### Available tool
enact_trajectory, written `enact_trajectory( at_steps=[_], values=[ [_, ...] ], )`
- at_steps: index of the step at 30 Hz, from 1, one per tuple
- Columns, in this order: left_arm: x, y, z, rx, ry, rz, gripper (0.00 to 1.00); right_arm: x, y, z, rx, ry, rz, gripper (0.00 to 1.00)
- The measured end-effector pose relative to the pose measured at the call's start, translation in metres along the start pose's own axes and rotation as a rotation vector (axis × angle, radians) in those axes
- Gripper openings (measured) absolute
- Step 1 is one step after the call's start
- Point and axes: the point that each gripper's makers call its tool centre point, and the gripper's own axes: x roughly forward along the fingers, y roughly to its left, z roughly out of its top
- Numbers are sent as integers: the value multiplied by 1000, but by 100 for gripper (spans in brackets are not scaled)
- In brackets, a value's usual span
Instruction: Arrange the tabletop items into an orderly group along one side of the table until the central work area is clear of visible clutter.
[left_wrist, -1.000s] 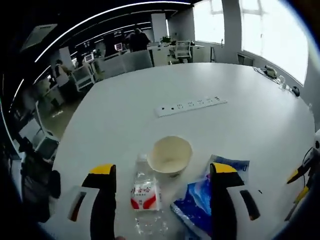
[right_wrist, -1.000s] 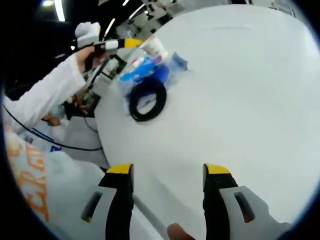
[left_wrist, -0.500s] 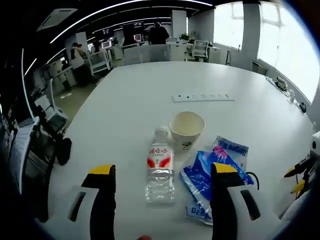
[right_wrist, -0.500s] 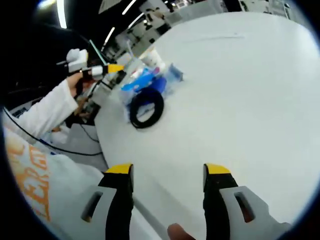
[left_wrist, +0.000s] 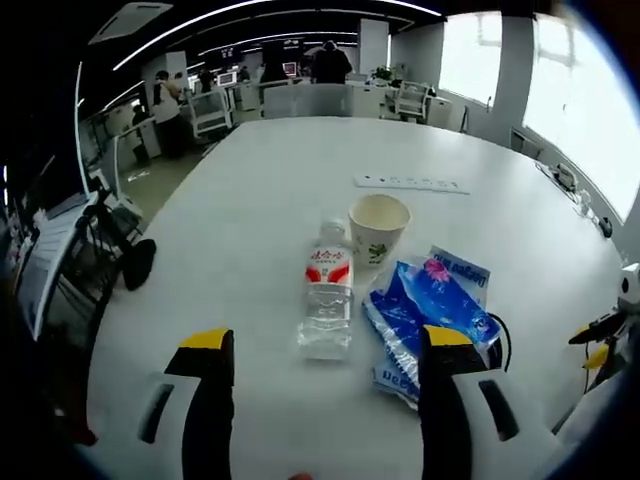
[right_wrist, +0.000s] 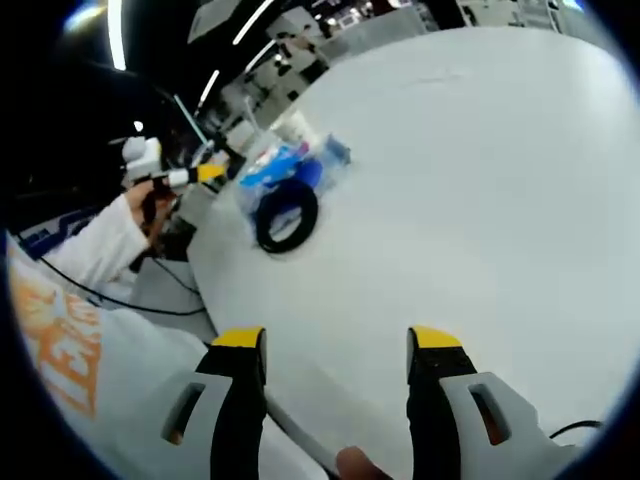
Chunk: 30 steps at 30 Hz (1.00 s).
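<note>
The left claw (left_wrist: 322, 345) has drawn back from the things it was hovering over: a second ago its spread jaws stood on either side of the water bottle (left_wrist: 326, 301) and the blue packet (left_wrist: 424, 325), and now both lie clear ahead of the tips, with bare surface (left_wrist: 250, 230) between them and the jaws. The claw is released and carries nothing. The bottle lies on its side, cap end close by the paper cup (left_wrist: 378, 227), which stands upright; whether cap and cup touch is hard to tell. The blue packet lies just to the bottle's right, and a loop of black cable (left_wrist: 497, 338) shows at the packet's right edge. A white power strip (left_wrist: 411, 184) sits well apart, farther toward the far edge. In the right gripper view the same cluster sits near the surface's edge closest to the person, the black cable coil (right_wrist: 286, 215) lying against the blue packet (right_wrist: 272, 168), and the person's sleeve (right_wrist: 92, 258) reaching toward it with the left tool. The right claw (right_wrist: 336, 342) is also released and empty, held over open surface well away from the cluster; that view has swung somewhat, but its claw looks to be in much the same place. Judging by this, the bottle, cup, packet and cable are already grouped along one edge and the middle looks free, so the retreat likely marks the grouping as nearly done, with perhaps the power strip left to consider.
</note>
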Motion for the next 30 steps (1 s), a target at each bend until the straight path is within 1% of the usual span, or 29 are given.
enact_trajectory(
  at_steps=[3, 8, 13, 19, 24, 26, 30],
  values=[
    [-1, -2, -1, -6, -1, -4, 75, 0, 1, 0, 0, -2, 1, 55],
    [1, -4, -3, 6, 6, -15, 75, 1, 2, 1, -13, 5, 5, 55],
    [3, -4, 0, 2, 4, -20, 75, 2, 5, 6, -27, 0, 10, 55],
    [8, -6, 2, 13, 7, -35, 75, 1, 8, 17, -87, -25, 7, 56],
    [14, -10, 1, 21, 19, -59, 75, 1, 13, 25, -121, -41, 10, 56],
    [18, -12, 0, 29, 31, -69, 75, 2, 15, 27, -133, -43, 13, 56],
    [24, -12, 2, 27, 35, -80, 75, 6, 17, 27, -146, -24, 17, 56]
  ],
)
